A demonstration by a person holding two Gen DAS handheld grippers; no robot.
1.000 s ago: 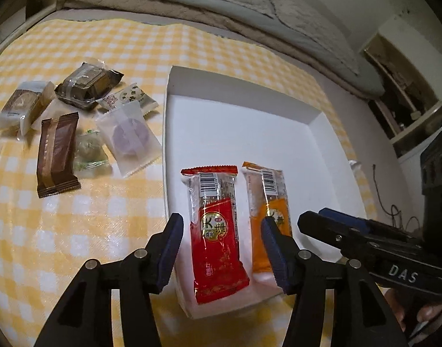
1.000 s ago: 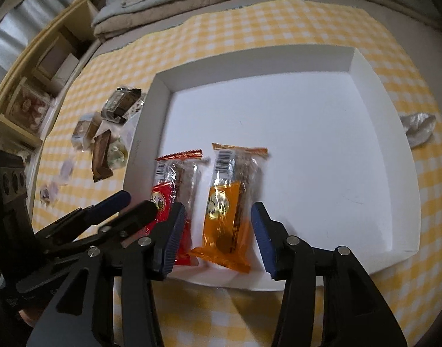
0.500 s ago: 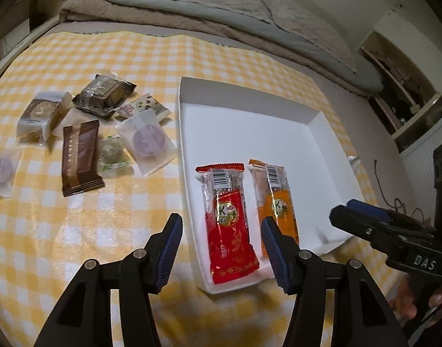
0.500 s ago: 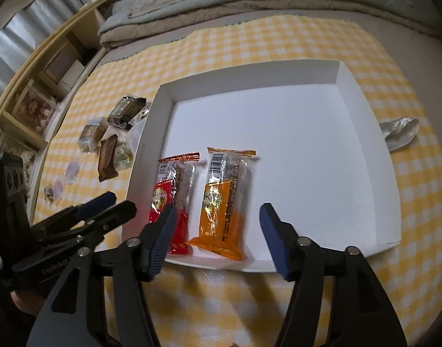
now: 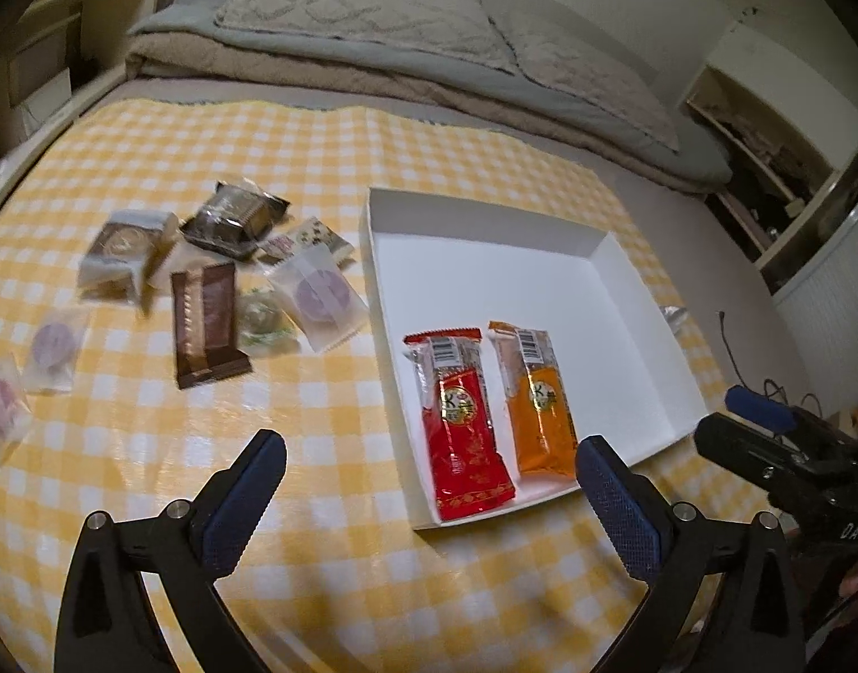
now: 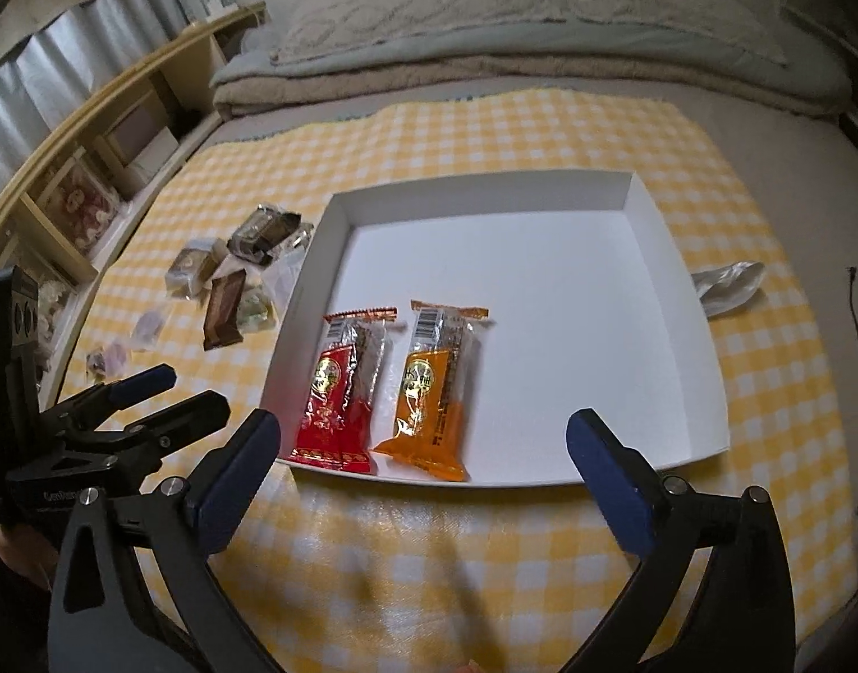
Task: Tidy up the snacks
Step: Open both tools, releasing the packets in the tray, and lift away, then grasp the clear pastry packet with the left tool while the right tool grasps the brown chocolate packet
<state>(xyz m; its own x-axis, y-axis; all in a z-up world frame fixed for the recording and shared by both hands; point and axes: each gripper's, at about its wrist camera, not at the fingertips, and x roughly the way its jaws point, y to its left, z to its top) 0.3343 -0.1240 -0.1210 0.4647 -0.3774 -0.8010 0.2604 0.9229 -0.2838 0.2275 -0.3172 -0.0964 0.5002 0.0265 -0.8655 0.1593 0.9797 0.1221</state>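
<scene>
1. Both your claws have just been opening. A second ago the left claw [image 5: 431, 468] straddled the red foil-wrapped snack bar [image 5: 459, 420] and the right claw [image 6: 423, 434] straddled the orange foil-wrapped snack bar [image 6: 434, 387]. Now both are spread wide with nothing in them, pulled back and higher over the yellow-and-white checked cloth [image 5: 327, 392].
2. The two bars haven't budged. They lie flat, side by side, in the near left corner of the shallow white cardboard tray [image 6: 675, 258], red on the left.
3. Their long axes run parallel, near to far, with the barcode ends pointing toward the tray's far wall.
4. The loose pile of small wrapped snacks [image 5: 215, 286] sits on the cloth left of the tray, same as before.
</scene>
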